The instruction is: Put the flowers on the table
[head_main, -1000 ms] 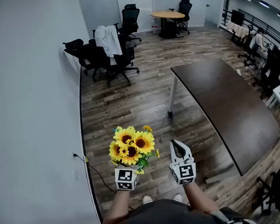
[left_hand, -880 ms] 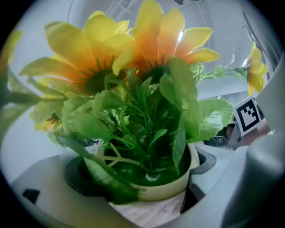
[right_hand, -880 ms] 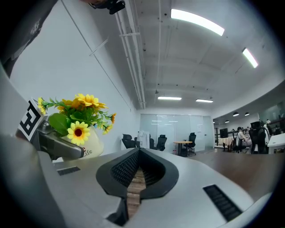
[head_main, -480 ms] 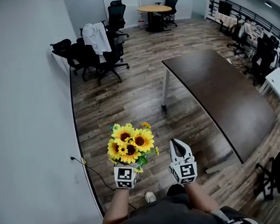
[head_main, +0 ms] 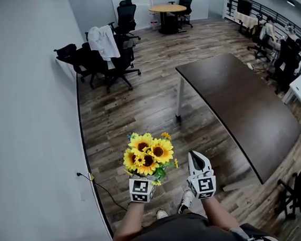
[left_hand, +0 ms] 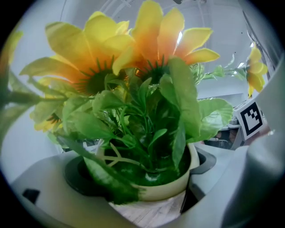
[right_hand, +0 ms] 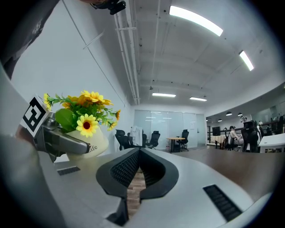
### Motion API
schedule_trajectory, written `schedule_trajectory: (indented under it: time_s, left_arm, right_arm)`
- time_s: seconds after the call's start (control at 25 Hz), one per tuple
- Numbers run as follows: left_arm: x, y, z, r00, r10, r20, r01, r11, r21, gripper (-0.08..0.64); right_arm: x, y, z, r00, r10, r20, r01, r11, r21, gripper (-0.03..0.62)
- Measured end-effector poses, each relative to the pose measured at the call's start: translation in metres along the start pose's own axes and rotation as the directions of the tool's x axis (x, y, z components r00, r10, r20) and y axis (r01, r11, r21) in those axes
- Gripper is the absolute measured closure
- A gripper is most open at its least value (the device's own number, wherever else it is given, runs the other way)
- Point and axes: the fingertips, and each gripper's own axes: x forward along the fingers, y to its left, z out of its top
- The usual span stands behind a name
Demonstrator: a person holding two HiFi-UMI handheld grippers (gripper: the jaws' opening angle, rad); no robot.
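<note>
Cream in colour, a small pot [left_hand: 171, 189] sits clamped between the jaws of the left gripper [head_main: 142, 185]. The pot is upright. The stems run vertically and the sunflowers [head_main: 147, 154] face up, held in the air above the wood floor [head_main: 133, 108] in front of the person. Just beside it, the right gripper [right_hand: 139, 153] has its jaws pressed together on nothing. The dark table [head_main: 239, 108] stands well apart, ahead and to the right.

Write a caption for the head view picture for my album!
Left tool holds potted sunflowers, dark table ahead; right tool shut and empty.
</note>
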Motion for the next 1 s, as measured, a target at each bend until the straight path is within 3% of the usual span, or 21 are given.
schedule_trajectory:
  time_s: [0.32,1.0]
  left_arm:
    - [0.071,-0.013,0.016,1.0,0.02,0.004,-0.02,1.0,-0.003,0.011]
    - [0.219,-0.074,0.042,0.999,-0.053,-0.005,0.054,0.998,0.042,0.011]
  right_arm:
    - [0.039,-0.062,0.006,0.999,0.024,0.029,-0.024,1.0,-0.009,0.569]
    - [0.077,-0.207,-0.016,0.999,-0.042,0.029,0.042,0.999,0.022,0.569]
